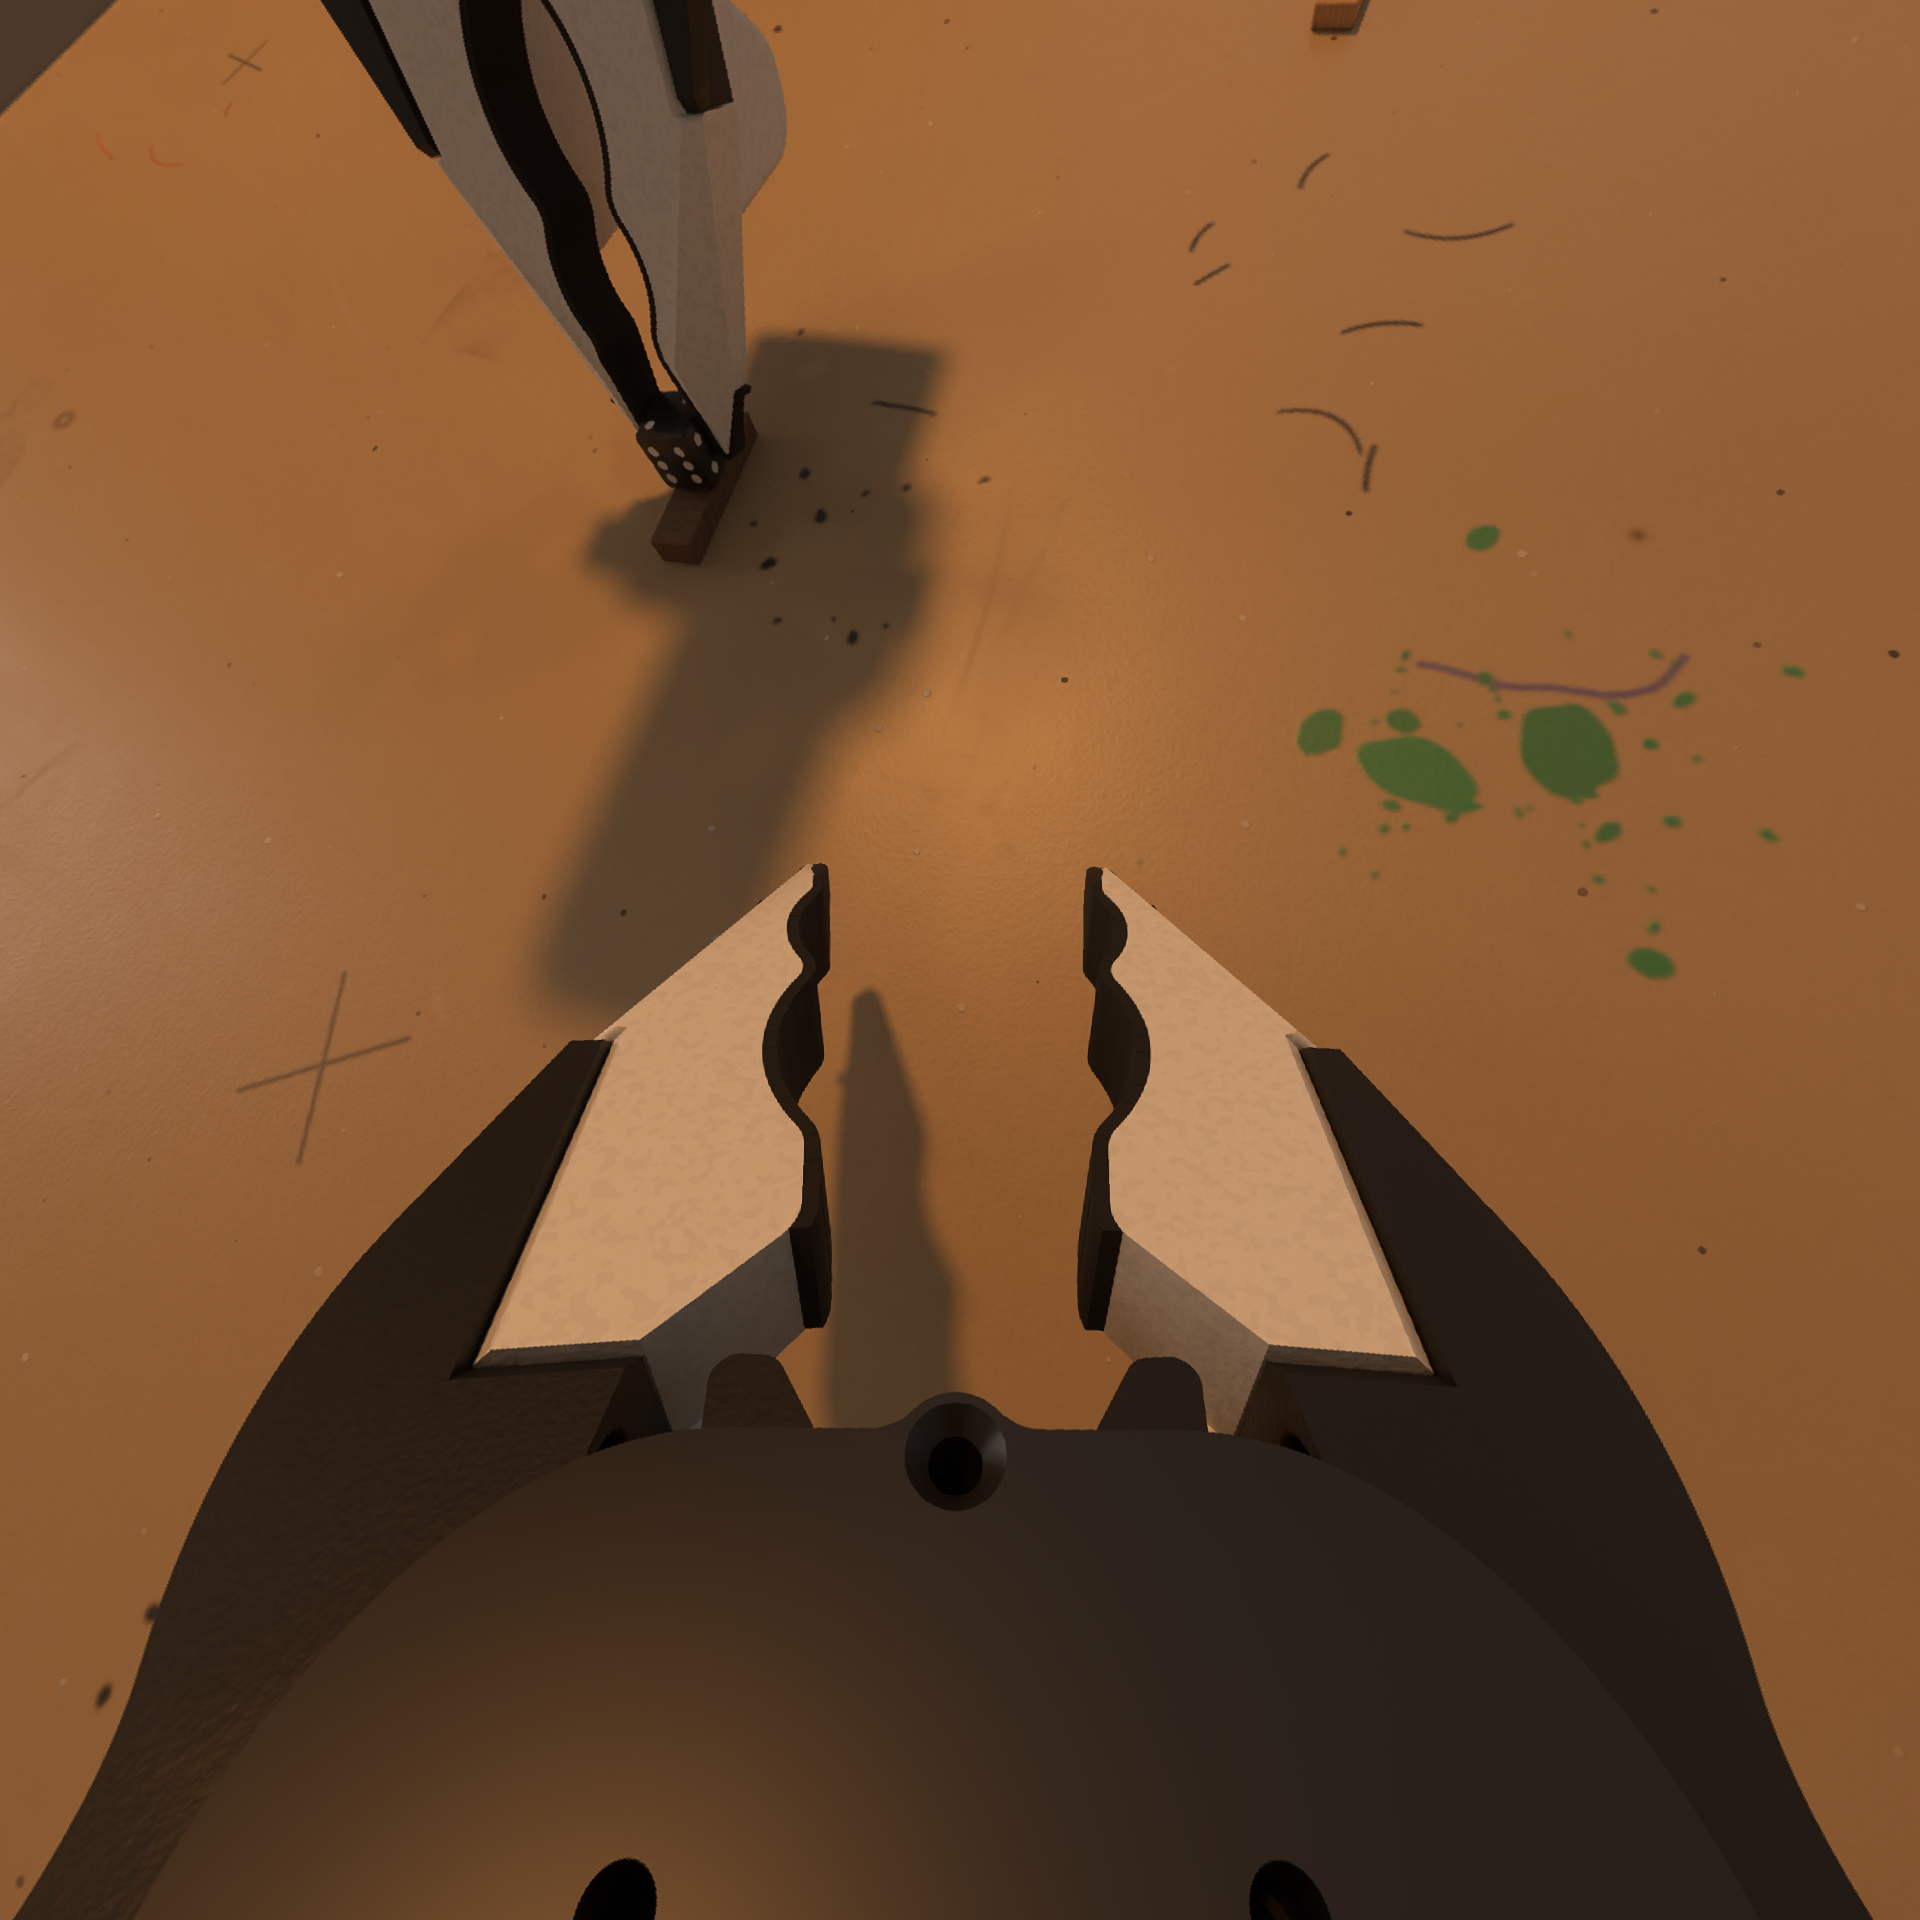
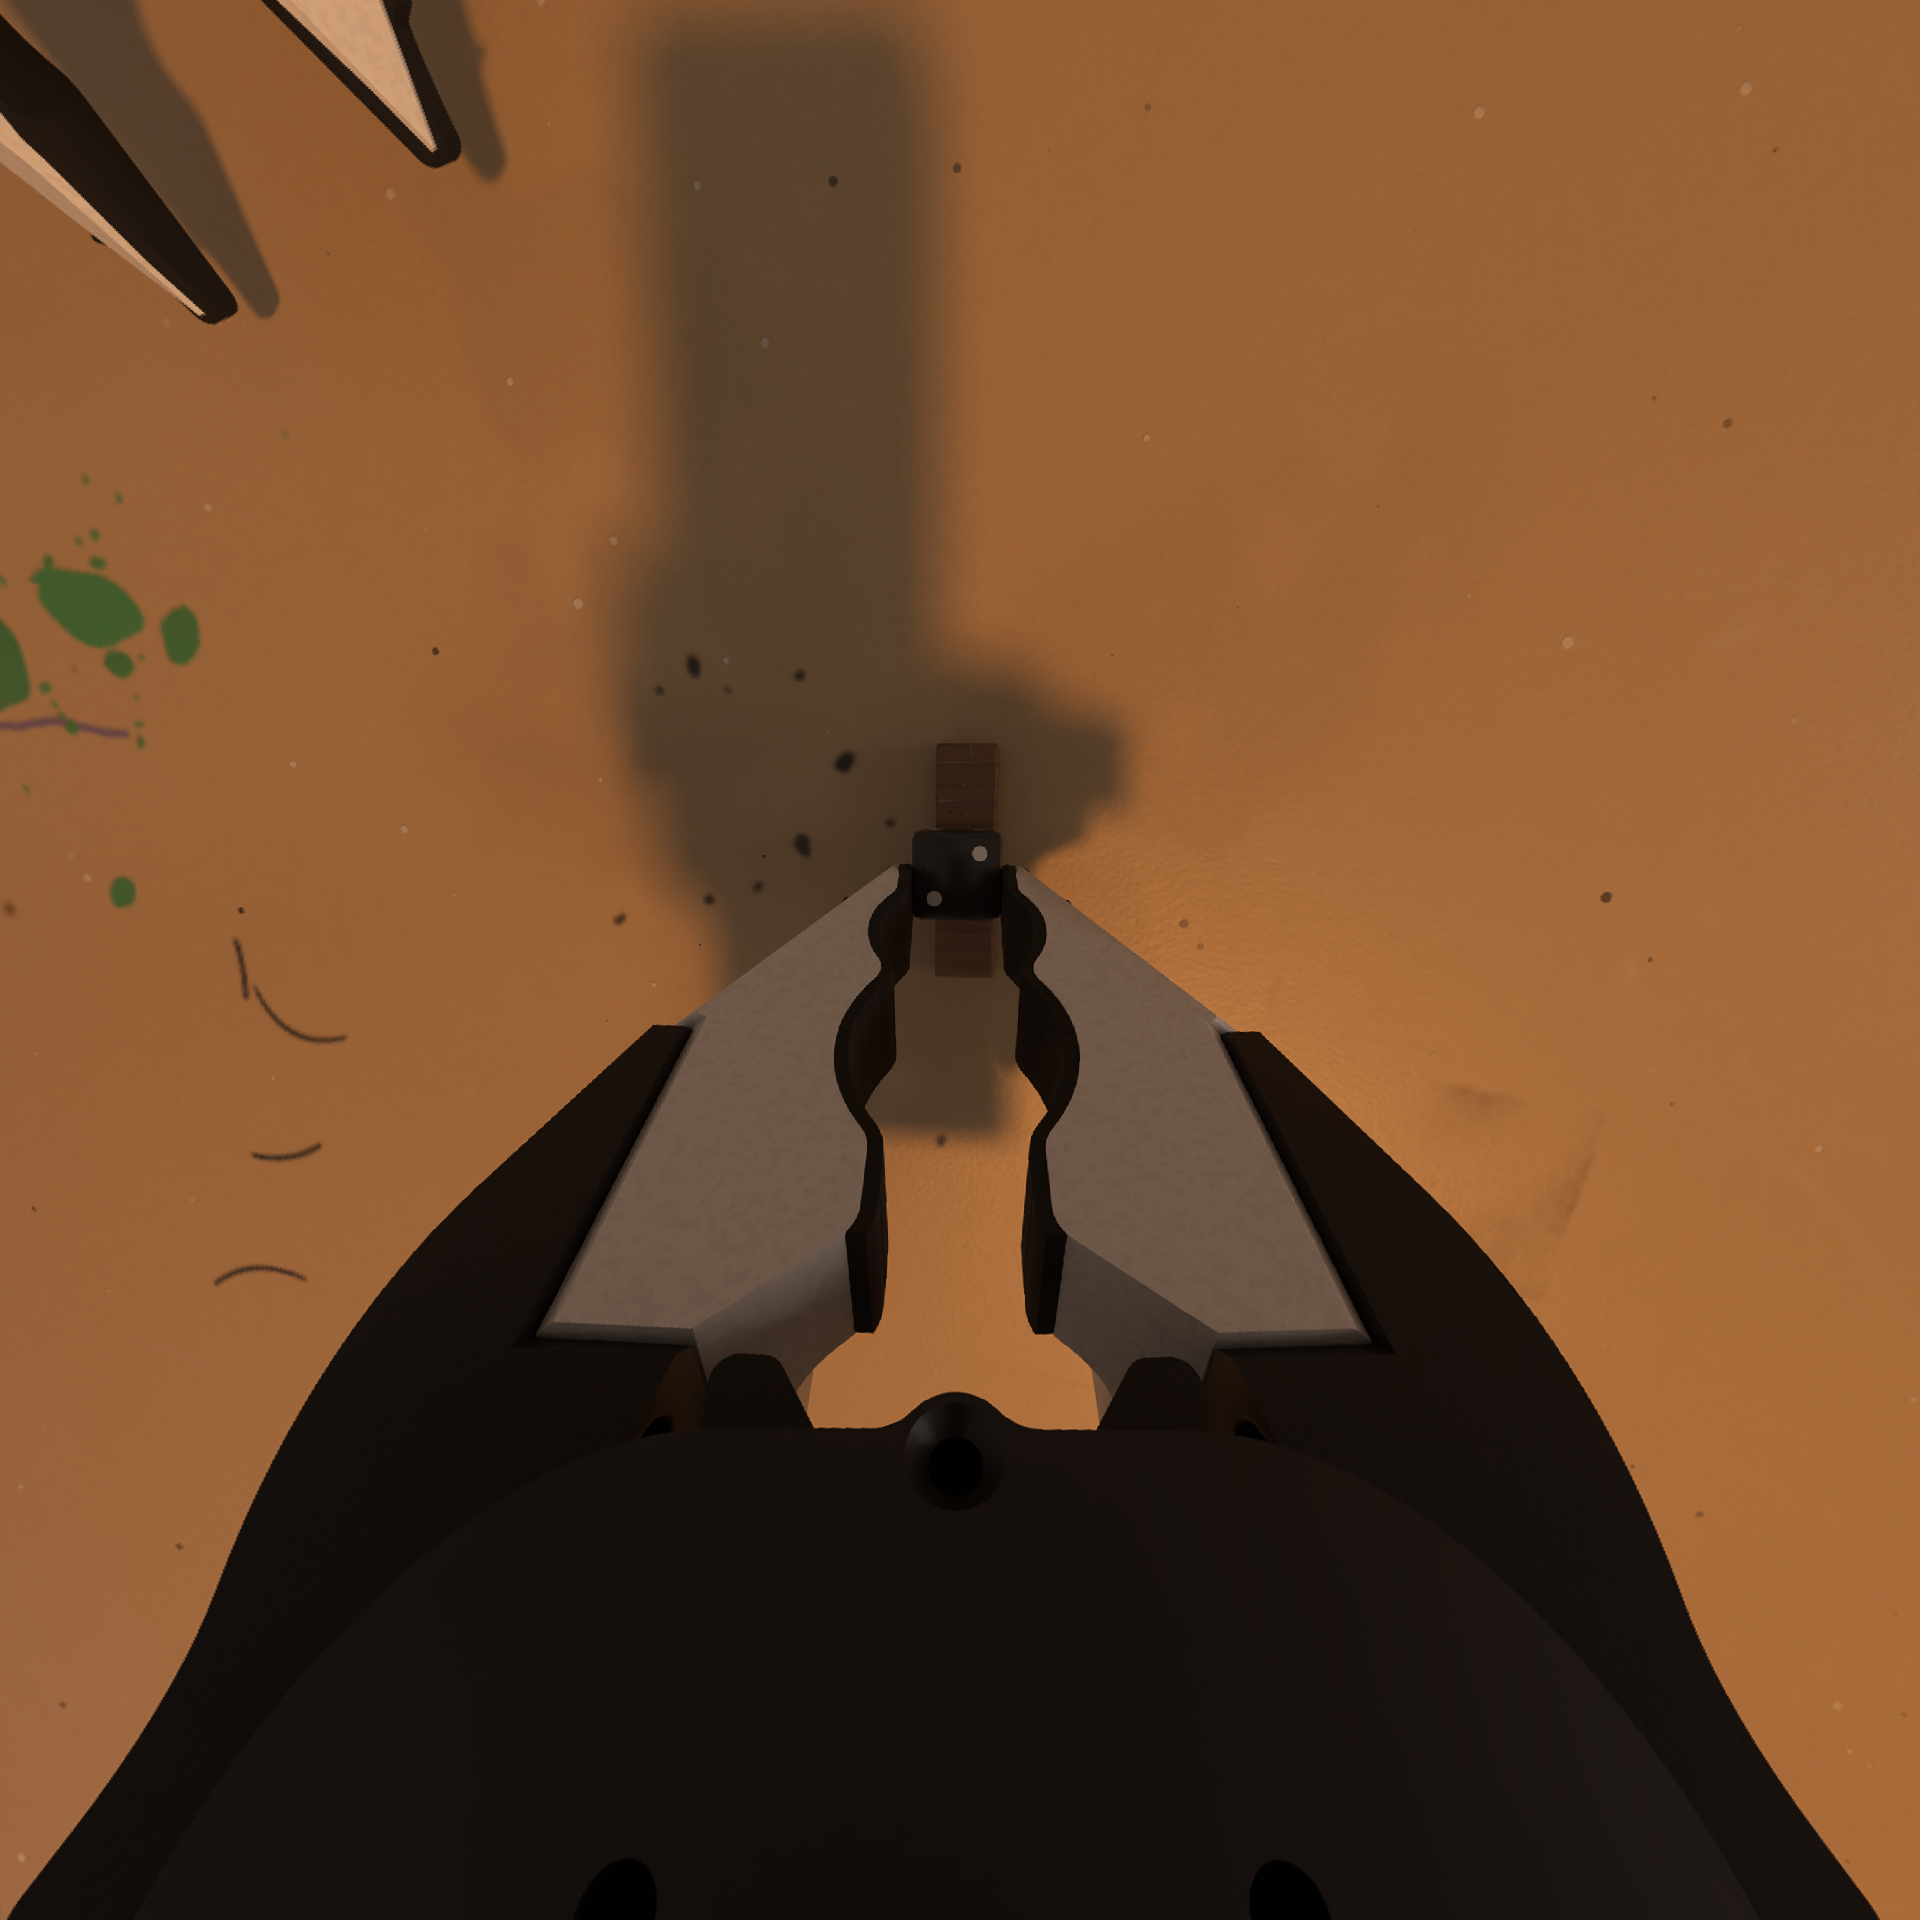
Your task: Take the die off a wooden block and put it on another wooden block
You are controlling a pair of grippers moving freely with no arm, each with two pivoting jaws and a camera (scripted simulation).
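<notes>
A black die with white pips (image 2: 956,875) sits between my right gripper's fingertips, over a small dark wooden block (image 2: 966,784). My right gripper (image 2: 956,894) is shut on the die. In the left wrist view the die (image 1: 681,454) shows at the right gripper's tips, just above the block (image 1: 694,525). A second wooden block (image 1: 1337,15) lies far off at the top edge. My left gripper (image 1: 956,883) is open and empty above the bare table, well short of the die.
The orange-brown table top (image 1: 1143,623) carries green paint blots (image 1: 1455,758), black specks and pencil marks. The left gripper's fingers (image 2: 410,114) show at the top left of the right wrist view.
</notes>
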